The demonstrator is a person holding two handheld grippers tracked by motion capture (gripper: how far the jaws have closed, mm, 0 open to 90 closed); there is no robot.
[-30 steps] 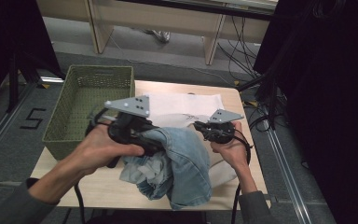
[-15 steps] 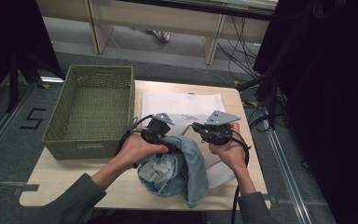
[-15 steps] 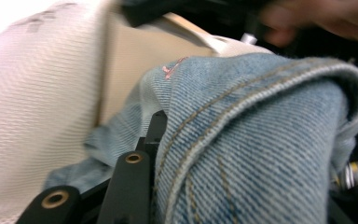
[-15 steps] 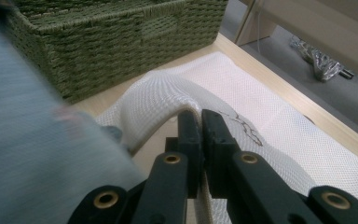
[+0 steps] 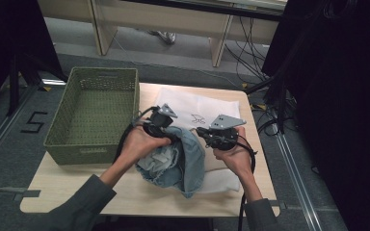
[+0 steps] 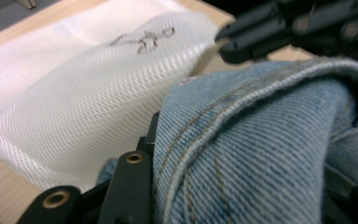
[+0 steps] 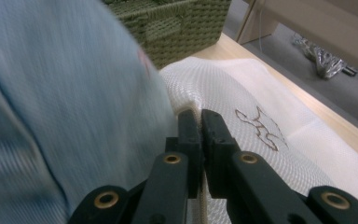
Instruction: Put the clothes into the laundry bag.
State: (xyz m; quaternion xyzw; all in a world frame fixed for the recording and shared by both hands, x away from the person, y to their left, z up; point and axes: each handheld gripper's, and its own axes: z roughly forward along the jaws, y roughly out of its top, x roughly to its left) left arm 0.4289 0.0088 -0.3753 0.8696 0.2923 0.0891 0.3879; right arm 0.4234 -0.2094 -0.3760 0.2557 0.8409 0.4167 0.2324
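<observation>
I have the denim jeans (image 5: 180, 156) bunched at the front of the bench (image 5: 125, 197), lying partly on a white mesh garment (image 5: 200, 108). My left gripper (image 5: 166, 126) is clenched on a stitched denim fold; my right gripper (image 5: 206, 132) has its jaws pressed together at the jeans' edge, and I cannot tell whether cloth is caught between them. I judge the denim limp but weighty, so the thick seam looks the best hold. The green woven basket (image 5: 96, 113) stands just beside, empty. The white garment underneath may drag along.
</observation>
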